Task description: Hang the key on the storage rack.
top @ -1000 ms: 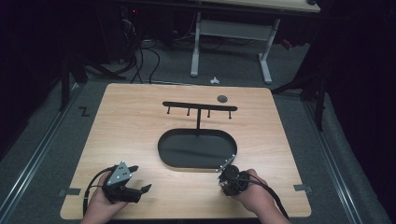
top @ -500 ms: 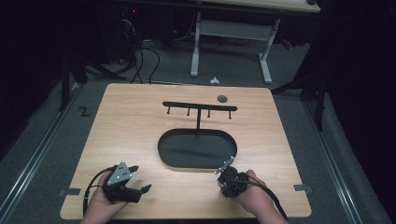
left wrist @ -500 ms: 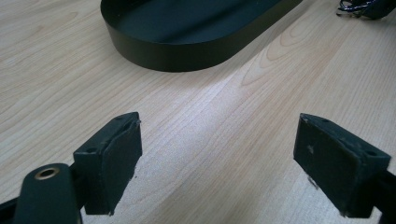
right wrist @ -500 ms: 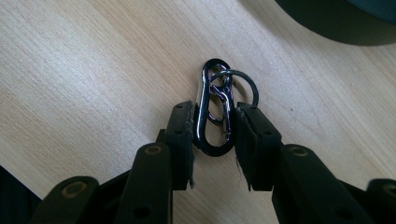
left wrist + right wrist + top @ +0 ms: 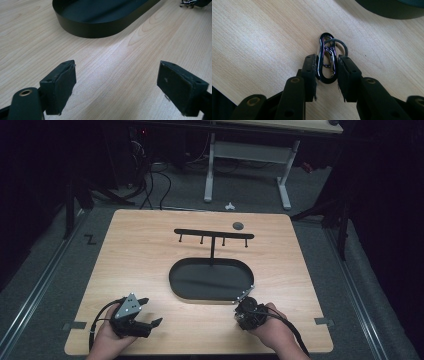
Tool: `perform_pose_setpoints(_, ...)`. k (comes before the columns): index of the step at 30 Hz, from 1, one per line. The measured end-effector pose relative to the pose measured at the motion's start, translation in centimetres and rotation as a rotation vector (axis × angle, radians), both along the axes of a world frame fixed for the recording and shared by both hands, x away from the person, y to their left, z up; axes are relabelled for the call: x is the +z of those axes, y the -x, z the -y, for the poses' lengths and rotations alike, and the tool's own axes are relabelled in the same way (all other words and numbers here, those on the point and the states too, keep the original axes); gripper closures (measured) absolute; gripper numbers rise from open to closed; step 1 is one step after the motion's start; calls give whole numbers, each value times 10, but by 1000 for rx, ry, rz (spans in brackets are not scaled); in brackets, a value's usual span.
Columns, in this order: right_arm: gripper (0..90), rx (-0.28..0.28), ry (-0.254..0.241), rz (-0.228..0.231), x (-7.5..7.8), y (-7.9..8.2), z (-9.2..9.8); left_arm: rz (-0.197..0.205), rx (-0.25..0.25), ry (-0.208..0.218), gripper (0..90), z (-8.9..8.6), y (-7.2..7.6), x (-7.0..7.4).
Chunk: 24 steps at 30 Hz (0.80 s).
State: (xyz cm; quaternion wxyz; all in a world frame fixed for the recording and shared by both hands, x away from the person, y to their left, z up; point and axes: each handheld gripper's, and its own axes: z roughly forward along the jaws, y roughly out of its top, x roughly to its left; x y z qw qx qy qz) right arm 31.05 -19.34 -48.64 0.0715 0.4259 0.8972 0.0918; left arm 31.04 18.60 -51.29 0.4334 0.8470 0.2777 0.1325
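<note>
Black and oval, the shallow tray (image 5: 210, 281) is sitting mid-table with nothing lying inside it, a black hook rack (image 5: 214, 234) standing just beyond its far rim. Just off the tray's near right corner, the right gripper (image 5: 327, 68) is closing its jaws on a dark metal carabiner (image 5: 326, 60) with a thin ring looped through it, the pads pressing its two long sides as it is lying on the wood. Off the tray's near left corner, the left gripper (image 5: 117, 82) is hovering over bare wood with jaws spread wide, holding nothing.
</note>
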Motion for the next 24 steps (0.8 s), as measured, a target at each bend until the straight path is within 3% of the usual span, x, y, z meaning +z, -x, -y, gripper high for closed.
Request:
perform_pose_setpoints(15, 699, -32, 13, 4, -2, -2, 1, -1, -2, 2, 162, 0, 0, 0)
perform_pose_setpoints(24, 705, 4, 57, 31, -3, 1, -4, -3, -5, -1, 163, 0, 0, 0)
